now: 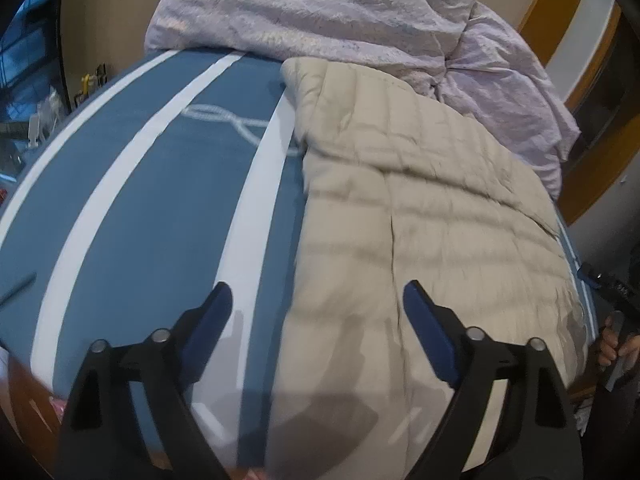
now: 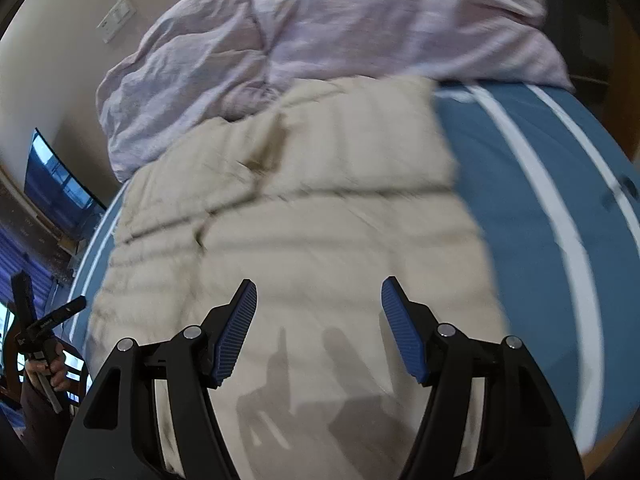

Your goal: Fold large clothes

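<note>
A beige quilted jacket [image 1: 420, 200] lies spread flat on a bed with a blue sheet with white stripes [image 1: 160, 200]. My left gripper [image 1: 318, 292] hovers open above the jacket's left edge, one finger over the sheet and one over the jacket, with nothing between them. In the right wrist view, the jacket [image 2: 300, 200] fills the middle, with the blue sheet [image 2: 520, 160] to its right. My right gripper [image 2: 319, 286] hangs open over the jacket's near part, holding nothing, and its shadow falls on the cloth.
A crumpled lilac duvet [image 1: 320, 8] [image 2: 320, 20] is heaped at the far end of the bed. A wooden frame [image 1: 560, 20] stands at the right. A hand [image 1: 616, 344] [image 2: 52, 372] shows at each view's edge. Small clutter [image 1: 48, 108] sits beyond the bed's left side.
</note>
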`<state>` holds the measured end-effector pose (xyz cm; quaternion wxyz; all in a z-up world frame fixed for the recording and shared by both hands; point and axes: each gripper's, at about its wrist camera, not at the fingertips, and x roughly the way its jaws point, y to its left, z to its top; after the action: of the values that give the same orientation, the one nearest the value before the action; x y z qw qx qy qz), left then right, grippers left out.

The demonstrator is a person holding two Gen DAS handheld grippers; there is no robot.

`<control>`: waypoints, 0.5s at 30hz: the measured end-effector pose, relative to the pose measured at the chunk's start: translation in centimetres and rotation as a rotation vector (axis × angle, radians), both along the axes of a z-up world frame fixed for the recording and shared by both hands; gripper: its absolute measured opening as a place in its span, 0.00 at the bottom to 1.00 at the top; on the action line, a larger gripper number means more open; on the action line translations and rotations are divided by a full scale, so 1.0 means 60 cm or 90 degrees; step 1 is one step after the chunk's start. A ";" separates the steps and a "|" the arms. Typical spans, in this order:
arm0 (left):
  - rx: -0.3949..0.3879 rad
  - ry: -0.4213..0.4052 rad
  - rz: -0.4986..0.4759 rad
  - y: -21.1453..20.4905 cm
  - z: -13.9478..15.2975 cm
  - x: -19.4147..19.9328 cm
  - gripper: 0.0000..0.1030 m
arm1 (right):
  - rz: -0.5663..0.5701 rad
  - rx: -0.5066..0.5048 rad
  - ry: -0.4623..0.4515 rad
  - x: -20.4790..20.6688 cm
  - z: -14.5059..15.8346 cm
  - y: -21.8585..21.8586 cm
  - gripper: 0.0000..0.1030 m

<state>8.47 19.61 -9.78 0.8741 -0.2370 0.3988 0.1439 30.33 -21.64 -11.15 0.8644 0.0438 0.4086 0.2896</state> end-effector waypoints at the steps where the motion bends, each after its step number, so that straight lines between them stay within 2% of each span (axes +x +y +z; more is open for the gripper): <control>1: -0.005 -0.003 -0.003 -0.001 -0.002 -0.009 0.76 | -0.007 0.000 0.003 -0.009 -0.006 -0.021 0.65; 6: -0.034 -0.024 -0.018 -0.021 -0.016 -0.067 0.66 | -0.036 0.011 0.019 -0.045 -0.043 -0.111 0.65; 12: -0.053 -0.033 -0.021 -0.039 -0.029 -0.093 0.59 | -0.052 0.036 0.043 -0.066 -0.085 -0.162 0.65; 15: -0.061 -0.036 -0.023 -0.048 -0.036 -0.101 0.56 | -0.047 0.054 0.036 -0.076 -0.090 -0.170 0.64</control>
<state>2.41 16.72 -11.97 0.8751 -0.2753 0.3846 0.1022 25.80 -31.85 -16.56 0.8599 0.1038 0.4185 0.2733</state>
